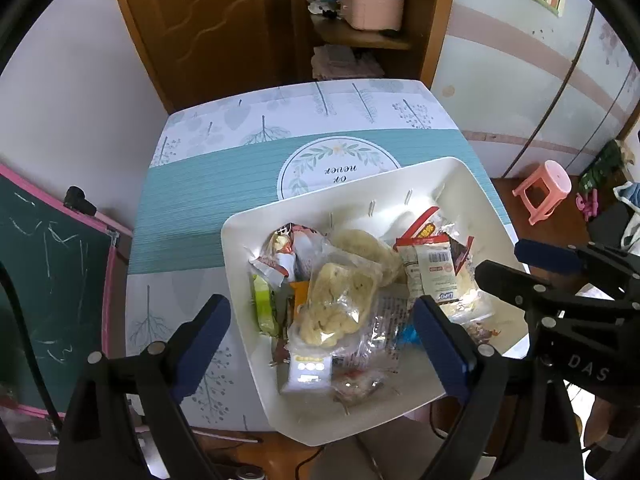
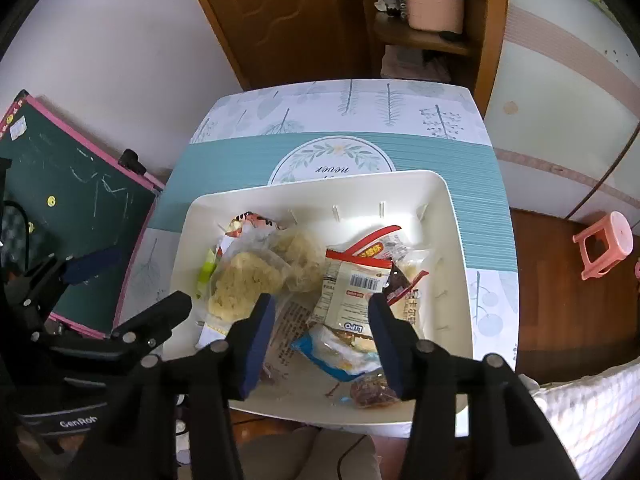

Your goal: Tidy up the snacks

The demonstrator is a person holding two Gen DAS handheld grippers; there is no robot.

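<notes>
Looking through the left wrist view, I see my left tongs (image 1: pixel 320 340) spread wide and empty above the white tray (image 1: pixel 468 178), where the snacks (image 1: pixel 344 304) lie heaped. Nothing remains loose on the surface (image 1: pixel 208 208). In the right wrist view, my right tongs (image 2: pixel 322 338) hang partly spread, pinching nothing, so collecting seems nearly done.
</notes>
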